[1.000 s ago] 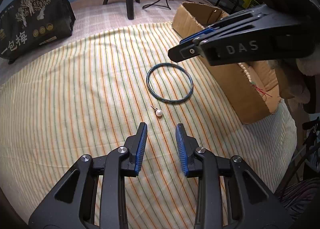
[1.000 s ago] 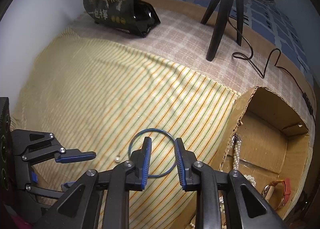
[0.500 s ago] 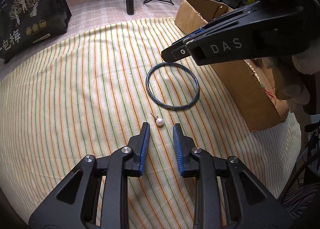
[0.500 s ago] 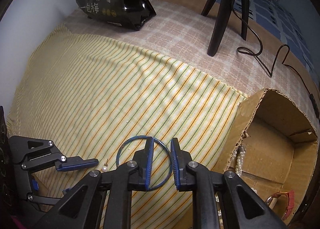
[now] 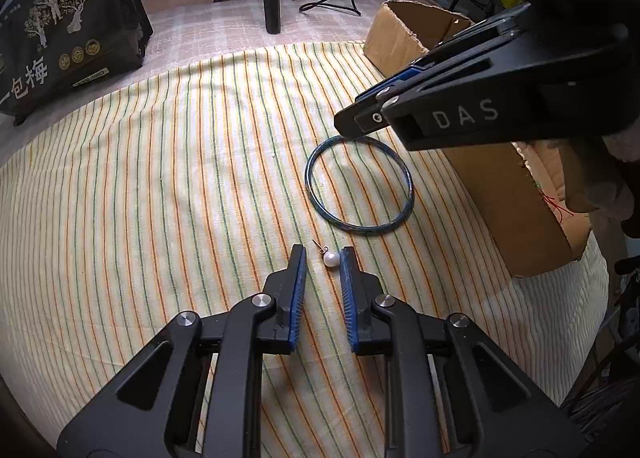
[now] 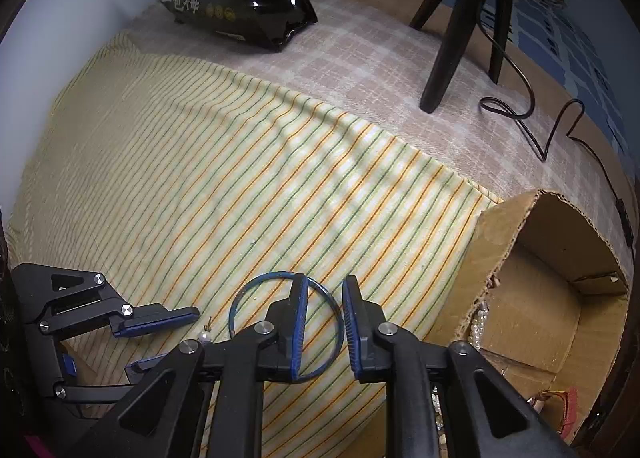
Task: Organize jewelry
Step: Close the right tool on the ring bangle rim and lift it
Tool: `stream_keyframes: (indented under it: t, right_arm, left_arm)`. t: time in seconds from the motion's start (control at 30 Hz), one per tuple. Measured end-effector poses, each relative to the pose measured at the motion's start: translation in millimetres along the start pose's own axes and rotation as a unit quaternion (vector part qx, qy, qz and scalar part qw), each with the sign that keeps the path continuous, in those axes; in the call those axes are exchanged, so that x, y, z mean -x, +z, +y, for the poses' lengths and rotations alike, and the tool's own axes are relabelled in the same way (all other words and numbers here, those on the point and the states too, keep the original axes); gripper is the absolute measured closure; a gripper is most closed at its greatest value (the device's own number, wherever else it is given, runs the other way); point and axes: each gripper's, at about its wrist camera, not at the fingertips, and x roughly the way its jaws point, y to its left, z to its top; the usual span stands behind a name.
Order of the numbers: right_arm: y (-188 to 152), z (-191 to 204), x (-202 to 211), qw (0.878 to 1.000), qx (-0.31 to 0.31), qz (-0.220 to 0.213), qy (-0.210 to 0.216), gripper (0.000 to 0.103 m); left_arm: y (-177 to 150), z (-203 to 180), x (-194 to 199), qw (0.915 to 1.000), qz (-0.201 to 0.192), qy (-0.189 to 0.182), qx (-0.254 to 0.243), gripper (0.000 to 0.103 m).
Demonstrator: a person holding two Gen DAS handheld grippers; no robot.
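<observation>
Small white pearl earring with thin metal hook

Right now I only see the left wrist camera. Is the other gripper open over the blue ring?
Observer: Yes. The right gripper is open, with one finger inside the blue bangle and the other outside its rim.
Operator: What's inside the box?
Observer: A pearl strand lies just inside the near wall of the cardboard box.
Operator: Anything else in there?
Observer: A red-strapped piece, maybe a watch, sits in the near corner.
</observation>
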Motion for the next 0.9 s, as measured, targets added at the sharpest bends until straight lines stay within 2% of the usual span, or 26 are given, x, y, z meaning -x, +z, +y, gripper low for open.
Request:
stream_keyframes:
  t: [0.2,0.53,0.9]
  right_arm:
    - [5.6,5.5,-5.0,1.000,0.013,0.018,-0.018,0.085]
    - [14.6,23.6,-11.7,0.998,0.034,0.039,-0.038,0.086]
    - [22.2,25.0,-31.2,0.998,0.028,0.049,-0.035,0.089]
  left_arm:
    - [-0.5,1.9,-2.3,0.9999,0.001,0.010,0.002,0.096]
    - [-8.5,10.1,4.4,0.9999,0.000,0.014,0.001,0.096]
    - [-17.6,18.9,12.7,0.9998,0.001,0.019,0.003,0.096]
